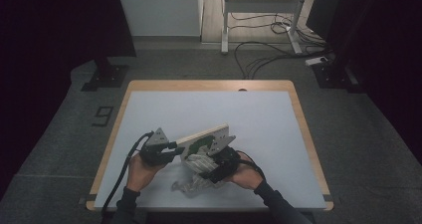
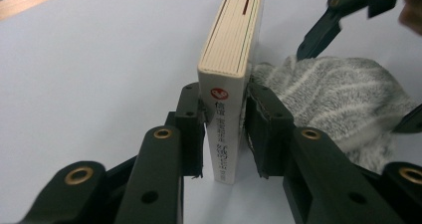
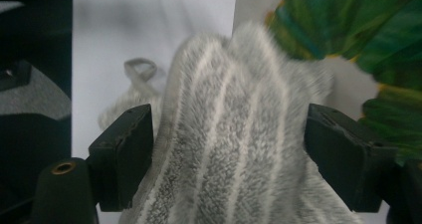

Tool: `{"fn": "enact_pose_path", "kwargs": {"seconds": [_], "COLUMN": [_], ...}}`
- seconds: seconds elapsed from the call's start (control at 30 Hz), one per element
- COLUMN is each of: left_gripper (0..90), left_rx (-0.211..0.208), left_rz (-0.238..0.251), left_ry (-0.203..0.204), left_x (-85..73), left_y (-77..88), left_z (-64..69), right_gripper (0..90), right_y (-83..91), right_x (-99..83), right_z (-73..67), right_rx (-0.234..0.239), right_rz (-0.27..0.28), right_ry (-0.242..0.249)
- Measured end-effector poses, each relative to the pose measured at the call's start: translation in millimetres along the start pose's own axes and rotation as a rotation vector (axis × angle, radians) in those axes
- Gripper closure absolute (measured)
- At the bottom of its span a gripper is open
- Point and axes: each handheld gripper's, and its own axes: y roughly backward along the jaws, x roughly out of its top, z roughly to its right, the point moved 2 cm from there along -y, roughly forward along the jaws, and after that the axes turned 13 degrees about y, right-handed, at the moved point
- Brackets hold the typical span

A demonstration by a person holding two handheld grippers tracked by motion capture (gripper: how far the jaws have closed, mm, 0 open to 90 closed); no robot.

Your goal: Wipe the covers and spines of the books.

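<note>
Book clamped in left hand-held gripper, grey cloth between right's open jaws

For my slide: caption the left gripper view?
Left gripper clamps a book upright by its spine, beside a grey towel.

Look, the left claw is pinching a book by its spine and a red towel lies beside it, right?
Not red. The towel is grey with pale stripes, as the left gripper view shows. The rest holds: the left claw pinches the book by its spine, towel beside it.
</note>
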Motion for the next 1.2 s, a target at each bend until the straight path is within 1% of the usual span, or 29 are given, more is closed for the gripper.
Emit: {"fn": "enact_pose_path", "kwargs": {"seconds": [0.07, 0.13, 0.23, 0.4, 0.6, 0.67, 0.77, 0.8, 0.9, 0.97, 1.2], "left_gripper": [68.4, 68.4, 68.3, 68.7, 69.0, 69.0, 69.0, 69.0, 68.7, 68.1, 65.7], "left_rx": [0.000, 0.000, -0.002, -0.005, -0.009, -0.009, -0.012, -0.012, -0.016, -0.017, -0.023], "left_rz": [0.002, 0.005, 0.007, 0.008, 0.007, 0.007, 0.006, 0.005, 0.001, -0.006, -0.007], "left_ry": [0.001, 0.002, 0.002, 0.003, 0.004, 0.004, 0.004, 0.004, 0.004, 0.003, 0.012], "left_x": [0.1, 0.3, 0.3, 0.6, 0.4, 0.4, 0.3, 0.2, 0.0, -0.4, -3.4], "left_y": [0.1, 0.5, 1.3, 1.9, 1.6, 1.6, 1.5, 1.5, 1.3, 1.0, 1.0], "left_z": [0.0, 0.1, 0.1, -0.2, 0.1, 0.2, 0.3, 0.3, 0.5, 0.7, -0.4], "right_gripper": [18.7, 18.7, 18.7, 19.5, 20.3, 20.3, 19.5, 19.1, 17.7, 16.9, 16.4], "right_y": [4.8, 9.8, 19.0, 35.0, 52.4, 55.4, 55.3, 53.9, 47.3, 42.2, 30.2], "right_x": [2.1, 4.3, 5.0, -1.5, -17.5, -22.5, -28.7, -30.2, -32.6, -32.7, -33.6], "right_z": [0.8, 1.7, 5.3, 17.2, 37.0, 43.5, 52.5, 55.3, 63.5, 68.6, 84.7], "right_rx": [0.002, -0.016, -0.040, -0.104, -0.197, -0.232, -0.265, -0.271, -0.267, -0.263, -0.235], "right_rz": [0.014, 0.017, 0.030, 0.047, 0.048, 0.039, 0.028, 0.026, 0.025, 0.024, 0.054], "right_ry": [-0.007, 0.001, -0.005, -0.043, -0.105, -0.119, -0.133, -0.140, -0.158, -0.162, -0.172]}}
